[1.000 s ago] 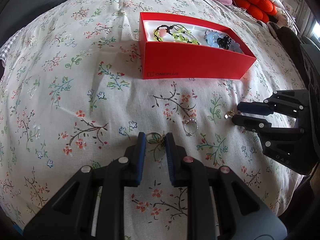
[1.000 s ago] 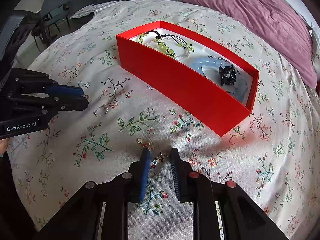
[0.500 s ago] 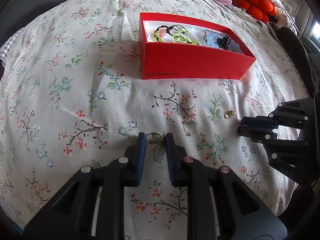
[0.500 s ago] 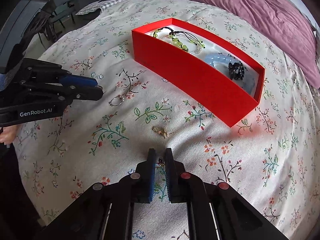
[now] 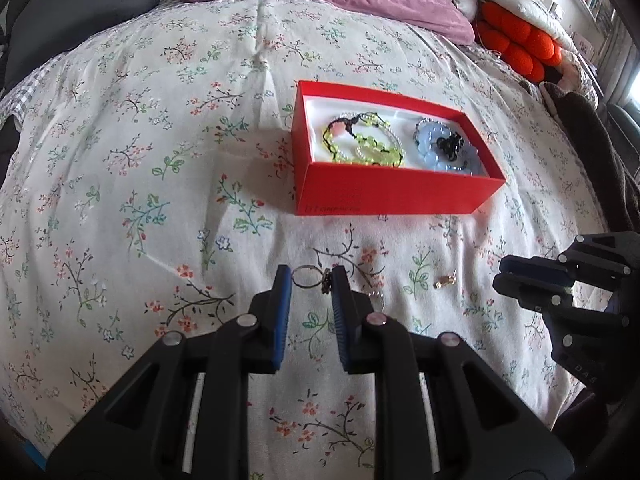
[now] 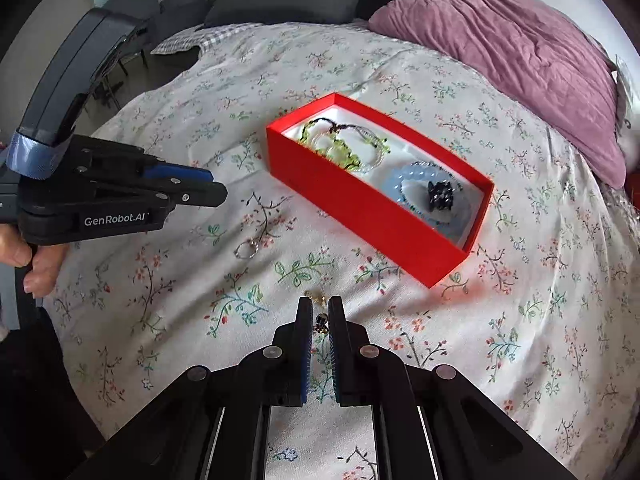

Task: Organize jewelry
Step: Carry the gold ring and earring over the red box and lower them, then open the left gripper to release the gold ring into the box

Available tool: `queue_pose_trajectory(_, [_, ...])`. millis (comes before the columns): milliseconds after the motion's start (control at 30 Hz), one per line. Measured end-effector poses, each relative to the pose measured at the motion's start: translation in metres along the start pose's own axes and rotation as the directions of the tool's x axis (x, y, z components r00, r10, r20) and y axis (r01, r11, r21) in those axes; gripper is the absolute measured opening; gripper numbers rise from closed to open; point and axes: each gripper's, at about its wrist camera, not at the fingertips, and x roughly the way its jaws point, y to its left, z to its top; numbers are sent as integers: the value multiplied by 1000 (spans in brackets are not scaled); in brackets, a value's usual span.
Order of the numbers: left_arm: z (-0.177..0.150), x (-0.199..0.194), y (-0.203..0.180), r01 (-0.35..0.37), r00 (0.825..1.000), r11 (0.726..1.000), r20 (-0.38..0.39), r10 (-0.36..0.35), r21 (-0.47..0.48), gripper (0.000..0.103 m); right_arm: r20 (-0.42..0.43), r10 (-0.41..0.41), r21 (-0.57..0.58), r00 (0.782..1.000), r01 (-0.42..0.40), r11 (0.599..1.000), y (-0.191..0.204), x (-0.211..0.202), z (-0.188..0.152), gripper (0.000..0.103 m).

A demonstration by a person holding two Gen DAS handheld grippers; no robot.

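— So, what does the left tool (image 5: 307, 278) hold?
— It holds a thin ring (image 5: 305, 278) with a dark ornament. The blue pads press it from both sides, so the jaws stand narrow around it, above the floral bed cover (image 5: 120, 184).

— And the right tool (image 6: 320, 312)?
— Its jaws are almost together. A tiny dark earring (image 6: 321, 325) is pinched between the pads, just behind the tips.

— Where is the rest of the jewelry?
— A silver ring (image 6: 246, 249) lies on the bed cover between the two tools. A small gold piece (image 6: 316, 297) lies just ahead of the right tool's tips. The red box (image 6: 360, 204) stands farther back on the bed, open on top. Inside, green bead bracelets (image 5: 366, 146) lie at one end, and a light blue bracelet (image 5: 440, 160) with a dark clip (image 5: 450, 145) on it at the other.

— Anything else?
— A purple pillow (image 6: 520, 60) lies behind the box, and a hand (image 6: 36, 268) grips the left tool's handle
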Motion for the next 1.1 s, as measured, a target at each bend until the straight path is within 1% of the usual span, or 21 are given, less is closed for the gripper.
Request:
queue_pose_trajectory(100, [8,-3,-1,6,1000,1000,17,-6,-20,22,36,-9,31,999,8,999,-8,-10,11,8])
queue_pose_trajectory(200, [15,-4,-5,18,999,999,30,-17,-38,22,72,-3,60,997,-2,998,-16,-17,24,8])
queue_pose_trajectory(333, [26,-4,-18,13,998,1000,66,-11,-17,22,98,-6,110,995,-5,994,-27,-17,39,8])
queue_pose_trajectory(433, [36,0,-25,30,994,1000,102,-30,-8,22,114,-5,175,993,-15,984,-38,-12,47,8])
queue_pose_trajectory(567, [49,7,-35,25,990,1000,137,-24,-8,22,139,-9,279,990,-30,960,-60,-6,56,8])
queue_pose_trajectory(633, [54,11,-40,22,989,1000,144,-21,-5,22,140,-11,324,990,-36,945,-69,-2,59,8])
queue_pose_trajectory(733, [58,18,-47,11,988,1000,152,-12,6,22,138,-7,360,990,-43,932,-77,5,61,8])
queue_pose_trajectory(900, [62,26,-53,-11,988,1000,152,8,15,22,124,-7,383,992,-42,923,-85,14,61,8])
queue_pose_trajectory(1000, [62,27,-54,-21,987,1000,160,17,21,22,111,7,392,994,-50,919,-89,16,60,10])
queue_pose_trajectory(1033, [62,27,-54,-21,987,1000,159,17,23,23,106,14,394,994,-55,918,-90,17,60,12])
queue_pose_trajectory(1067, [62,27,-54,-21,987,999,159,17,26,24,102,18,396,995,-57,917,-90,18,59,13])
queue_pose_trajectory(1100, [62,26,-55,-25,987,999,161,20,29,28,98,20,398,995,-57,916,-91,18,59,13])
